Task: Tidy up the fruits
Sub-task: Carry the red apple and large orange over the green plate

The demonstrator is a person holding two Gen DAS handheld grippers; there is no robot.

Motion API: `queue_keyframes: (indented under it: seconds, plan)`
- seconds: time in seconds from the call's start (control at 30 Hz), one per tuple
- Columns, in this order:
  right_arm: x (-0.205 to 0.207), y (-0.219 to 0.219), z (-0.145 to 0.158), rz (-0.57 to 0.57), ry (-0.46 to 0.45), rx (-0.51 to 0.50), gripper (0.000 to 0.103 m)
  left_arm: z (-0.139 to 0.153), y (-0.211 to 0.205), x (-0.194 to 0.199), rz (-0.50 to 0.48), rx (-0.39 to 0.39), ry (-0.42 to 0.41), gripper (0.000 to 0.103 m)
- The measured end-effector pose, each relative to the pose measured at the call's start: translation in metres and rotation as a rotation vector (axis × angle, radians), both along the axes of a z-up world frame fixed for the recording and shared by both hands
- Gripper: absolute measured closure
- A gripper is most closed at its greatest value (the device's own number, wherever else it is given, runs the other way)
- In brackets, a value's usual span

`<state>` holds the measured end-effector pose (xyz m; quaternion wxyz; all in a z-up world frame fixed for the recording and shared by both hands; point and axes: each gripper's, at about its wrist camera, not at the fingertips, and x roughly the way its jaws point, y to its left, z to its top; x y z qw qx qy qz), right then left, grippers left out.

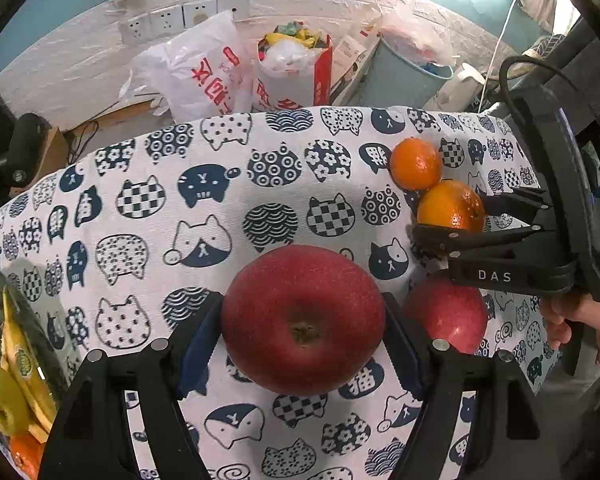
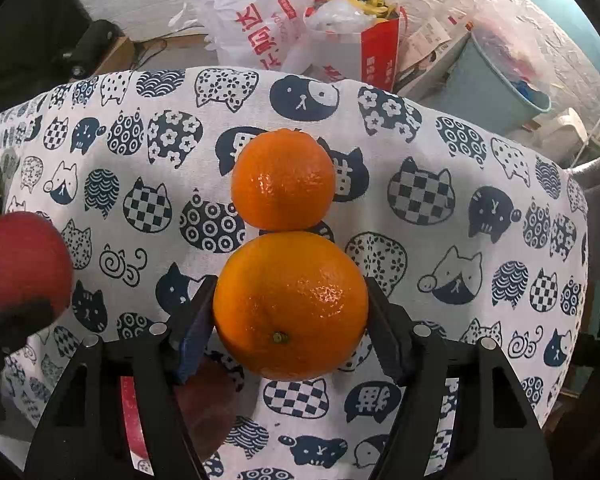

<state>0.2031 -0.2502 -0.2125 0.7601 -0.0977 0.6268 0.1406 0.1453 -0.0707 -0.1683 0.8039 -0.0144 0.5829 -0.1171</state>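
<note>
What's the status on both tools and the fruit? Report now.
Left tool shut on big red apple. Right tool shut on large orange, small orange just beyond it. Second red apple on cat-print cloth between tools.

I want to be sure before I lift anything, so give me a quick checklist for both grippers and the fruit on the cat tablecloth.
1. Left gripper closed on the big red apple, both pads touching its sides: ok.
2. Right gripper closed on the near orange, a pad on each side: ok.
3. Near orange free of the far orange: not ok, they look to be touching, so lifting may nudge it.
4. Second red apple clear of the right gripper: cannot tell, it lies right under it.
5. Fruit pile with bananas at the left edge has room: cannot tell, mostly out of view.
</note>
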Motion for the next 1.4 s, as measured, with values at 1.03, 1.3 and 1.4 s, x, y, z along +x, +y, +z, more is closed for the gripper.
queue_keyframes:
  seconds: [1.03, 1.3, 1.4]
  plan:
    - [-0.053, 0.119, 0.122, 0.188, -0.203, 0.180, 0.034, 0.092, 0.130, -0.065, 0.151, 0.021, -0.152, 0.025]
    - [-0.064, 0.160, 0.135, 0.250, -0.215, 0.213, 0.034, 0.102, 0.179, -0.075, 0.193, 0.065, -0.157, 0.025]
    - [-0.066, 0.176, 0.136, 0.273, -0.211, 0.222, 0.034, 0.104, 0.200, -0.075, 0.215, 0.068, -0.147, 0.025]
